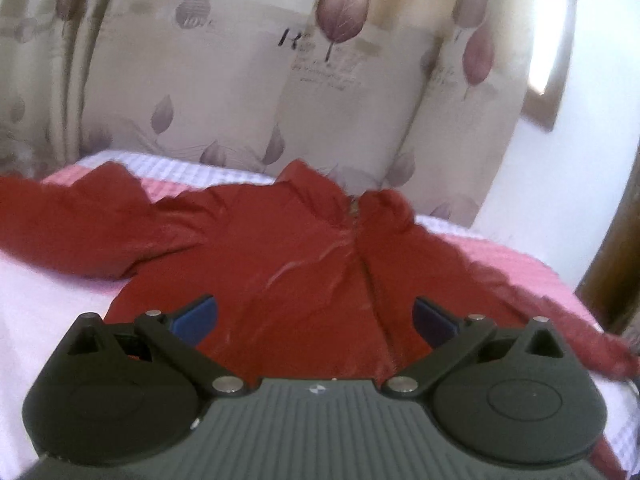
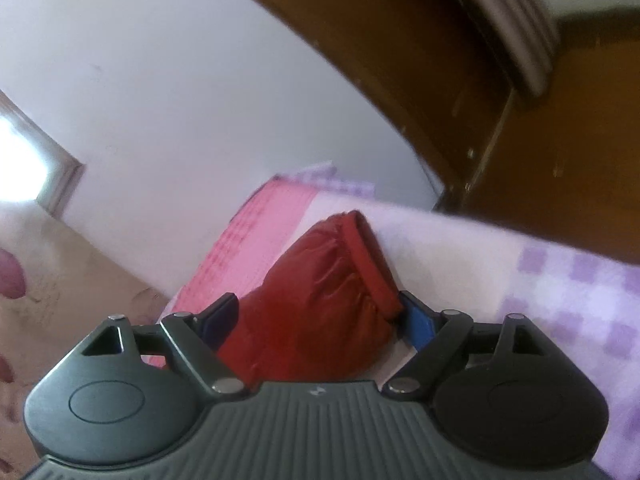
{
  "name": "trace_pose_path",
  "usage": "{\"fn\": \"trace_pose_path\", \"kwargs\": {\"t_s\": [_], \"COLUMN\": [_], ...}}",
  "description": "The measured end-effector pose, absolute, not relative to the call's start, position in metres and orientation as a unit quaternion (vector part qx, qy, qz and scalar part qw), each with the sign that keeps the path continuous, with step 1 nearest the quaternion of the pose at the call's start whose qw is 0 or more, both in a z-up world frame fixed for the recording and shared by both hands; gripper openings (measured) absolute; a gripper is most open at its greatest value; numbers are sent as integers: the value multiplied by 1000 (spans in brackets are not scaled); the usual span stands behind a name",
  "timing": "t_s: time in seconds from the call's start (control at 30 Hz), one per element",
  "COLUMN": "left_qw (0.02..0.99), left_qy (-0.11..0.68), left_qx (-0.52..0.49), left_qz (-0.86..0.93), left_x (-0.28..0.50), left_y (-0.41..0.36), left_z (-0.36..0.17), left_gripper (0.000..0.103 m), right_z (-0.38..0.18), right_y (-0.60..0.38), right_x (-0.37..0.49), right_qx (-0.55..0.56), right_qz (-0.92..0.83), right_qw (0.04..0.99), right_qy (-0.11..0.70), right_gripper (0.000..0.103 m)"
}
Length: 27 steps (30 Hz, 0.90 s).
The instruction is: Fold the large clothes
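On the bed [image 1: 48, 312], the red jacket [image 1: 280, 256] lies spread under the released left tool [image 1: 316, 316]; its cuff [image 2: 370, 258] sits between the right tool [image 2: 320, 316] pads, grip unclear.

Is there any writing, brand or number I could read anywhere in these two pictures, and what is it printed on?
Curtain: dark script lines by a printed leaf, with a bold mark that may be "R"; too blurred to read.
Left gripper: a small white emblem on the grey body, not legible.
Right gripper: the same kind of emblem, not legible.
Red jacket: no text visible.
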<state>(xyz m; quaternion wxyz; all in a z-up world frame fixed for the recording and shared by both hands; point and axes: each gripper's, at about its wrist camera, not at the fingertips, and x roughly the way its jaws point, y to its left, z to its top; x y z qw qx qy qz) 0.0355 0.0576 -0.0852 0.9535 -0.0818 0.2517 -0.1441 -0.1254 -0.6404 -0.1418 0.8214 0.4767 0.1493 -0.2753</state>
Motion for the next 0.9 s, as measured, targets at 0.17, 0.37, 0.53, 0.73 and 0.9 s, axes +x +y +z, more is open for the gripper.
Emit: {"fn": "trace_pose_path", "kwargs": {"t_s": [0.17,0.37,0.53,0.73,0.9], "left_qw": [944,950,954,954,953], "left_qy": [274,241,216,216,219], "left_qx": [-126,-143,-145,-143,-153], "left_qz": [-133,-135,-147,-149,-144], "left_x": [43,31,15,14,16], "left_y": [83,102,111,118,126], "left_z": [-89,-68,-54,-54,-60], "left_gripper": [102,102,103,103,103], "right_z": [-117,18,61,2,-53], "right_y": [-653,-577,-448,-299,-216], "right_x": [-94,6,93,155,185], "right_qx": [483,394,310,281,191], "right_qz": [-266,-129,14,126,149], "right_qw": [821,908,947,937,931], "right_qy": [145,70,87,167,272], "right_gripper": [13,12,12,12,13]}}
